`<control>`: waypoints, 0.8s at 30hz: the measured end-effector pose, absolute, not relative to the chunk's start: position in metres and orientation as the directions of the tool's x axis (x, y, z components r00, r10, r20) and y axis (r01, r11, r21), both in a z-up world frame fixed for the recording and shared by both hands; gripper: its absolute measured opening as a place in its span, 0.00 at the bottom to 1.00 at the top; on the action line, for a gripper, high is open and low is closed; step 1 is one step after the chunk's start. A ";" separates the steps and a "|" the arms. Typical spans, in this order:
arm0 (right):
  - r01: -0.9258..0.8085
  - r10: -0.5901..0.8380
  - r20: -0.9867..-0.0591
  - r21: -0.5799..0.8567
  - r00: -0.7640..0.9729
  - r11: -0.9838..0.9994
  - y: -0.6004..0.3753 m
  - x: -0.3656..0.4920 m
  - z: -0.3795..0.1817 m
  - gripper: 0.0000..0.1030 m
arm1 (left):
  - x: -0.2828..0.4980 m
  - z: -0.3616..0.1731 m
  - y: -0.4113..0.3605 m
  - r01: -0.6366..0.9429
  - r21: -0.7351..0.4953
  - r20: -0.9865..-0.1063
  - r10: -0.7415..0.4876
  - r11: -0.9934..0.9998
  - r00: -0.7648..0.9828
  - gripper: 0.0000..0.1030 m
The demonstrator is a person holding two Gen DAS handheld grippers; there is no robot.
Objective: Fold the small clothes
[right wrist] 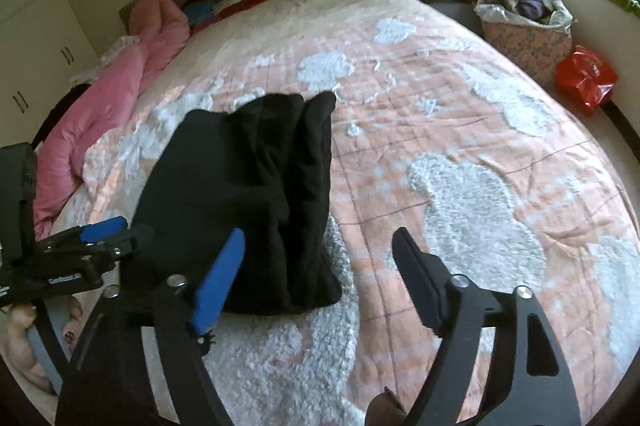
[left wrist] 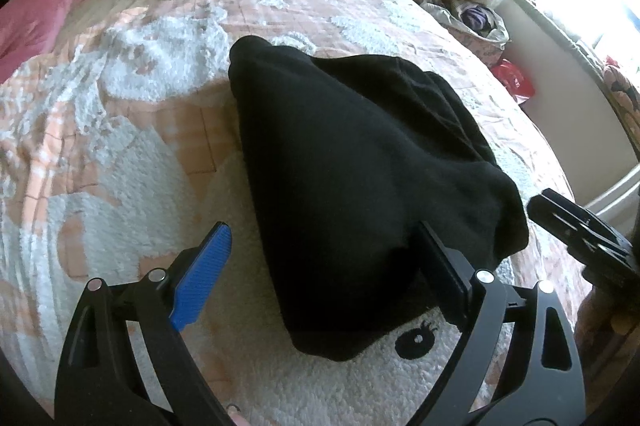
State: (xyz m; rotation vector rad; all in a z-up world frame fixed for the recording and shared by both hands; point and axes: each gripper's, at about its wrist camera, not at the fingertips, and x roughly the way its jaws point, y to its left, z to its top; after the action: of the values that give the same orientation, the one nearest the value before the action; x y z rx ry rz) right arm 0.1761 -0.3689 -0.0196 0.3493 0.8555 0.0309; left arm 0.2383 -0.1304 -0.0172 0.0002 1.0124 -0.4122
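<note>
Both the left gripper (left wrist: pixel 324 266) and right gripper (right wrist: pixel 320 258) gape, straddling the folded black garment (left wrist: pixel 360 185) on the bed (right wrist: pixel 460 153); press edges flat, square the corners

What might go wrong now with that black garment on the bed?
The black garment lies in a bulky, uneven fold on the fluffy bedspread, so it may spring open or slide when touched. The left gripper is open with the cloth between its fingers; closing could pinch only the top layer and drag the fold apart. The right gripper is open beside the cloth, holding nothing, so nothing steadies that side.
</note>
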 end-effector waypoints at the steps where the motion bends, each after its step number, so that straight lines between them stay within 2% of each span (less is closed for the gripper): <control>1: 0.116 0.156 -0.730 0.308 0.666 0.944 -0.368 0.173 -0.016 0.85 | 0.237 -0.016 -0.130 0.338 -0.188 -0.821 -0.336 0.922 0.462 0.83; 5: 0.126 0.115 -0.702 0.281 0.703 0.951 -0.363 0.156 0.001 0.89 | 0.231 -0.007 -0.127 0.341 -0.184 -0.810 -0.339 0.922 0.478 0.90; 6: 0.126 0.109 -0.694 0.279 0.711 0.952 -0.362 0.152 0.004 0.92 | 0.229 -0.004 -0.126 0.343 -0.186 -0.808 -0.342 0.921 0.481 0.91; 12: 0.110 0.111 -0.648 0.290 0.753 0.951 -0.353 0.122 0.024 0.96 | 0.208 0.013 -0.118 0.366 -0.177 -0.788 -0.354 0.914 0.503 0.91; 24: 0.082 0.072 -0.620 0.216 0.782 0.973 -0.303 0.057 0.026 0.96 | 0.140 0.012 -0.091 0.383 -0.131 -0.755 -0.342 0.915 0.559 0.91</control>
State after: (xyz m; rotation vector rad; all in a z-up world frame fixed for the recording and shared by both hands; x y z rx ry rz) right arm 0.0573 -0.3033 0.0264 0.2377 0.6753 -0.0056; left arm 0.1398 -0.0906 0.0118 0.0498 0.8791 -0.4274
